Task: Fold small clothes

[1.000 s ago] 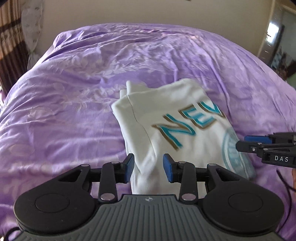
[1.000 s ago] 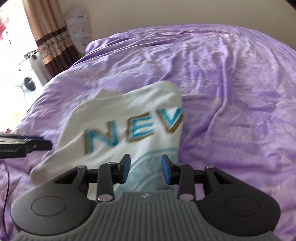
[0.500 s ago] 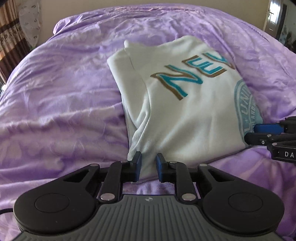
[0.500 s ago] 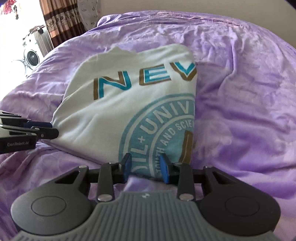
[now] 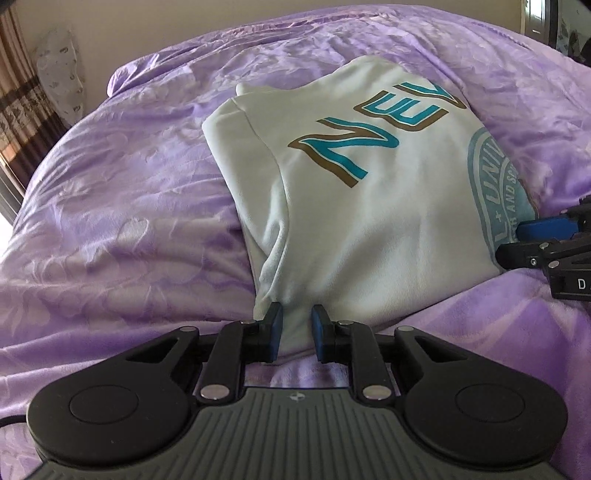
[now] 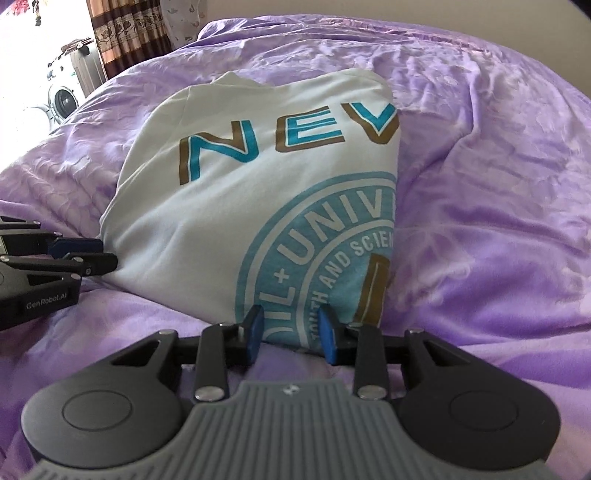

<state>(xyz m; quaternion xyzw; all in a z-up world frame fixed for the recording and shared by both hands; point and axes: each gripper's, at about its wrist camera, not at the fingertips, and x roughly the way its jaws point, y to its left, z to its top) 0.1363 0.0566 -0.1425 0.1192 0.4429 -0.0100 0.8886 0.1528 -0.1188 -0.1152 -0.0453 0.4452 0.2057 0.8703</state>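
A white T-shirt (image 5: 354,206) with teal "NEV" lettering and a round teal emblem lies folded on the purple bedspread (image 5: 110,221); it also shows in the right wrist view (image 6: 229,206). My left gripper (image 5: 296,334) sits at the shirt's near left corner, jaws a little apart with the hem between the blue pads. My right gripper (image 6: 290,338) sits at the near right corner over the emblem, jaws apart with the hem between them. Each gripper shows in the other's view: the right (image 5: 543,240), the left (image 6: 66,254).
The purple bedspread (image 6: 498,184) is wrinkled and spreads all around the shirt. A brown patterned curtain (image 6: 129,33) and a washing machine (image 6: 62,99) stand beyond the bed's far left. A wall runs behind the bed.
Both grippers have moved down and in to the shirt's near edge. The left jaws narrowed, then widened slightly; the hem now lies between both pairs of pads.
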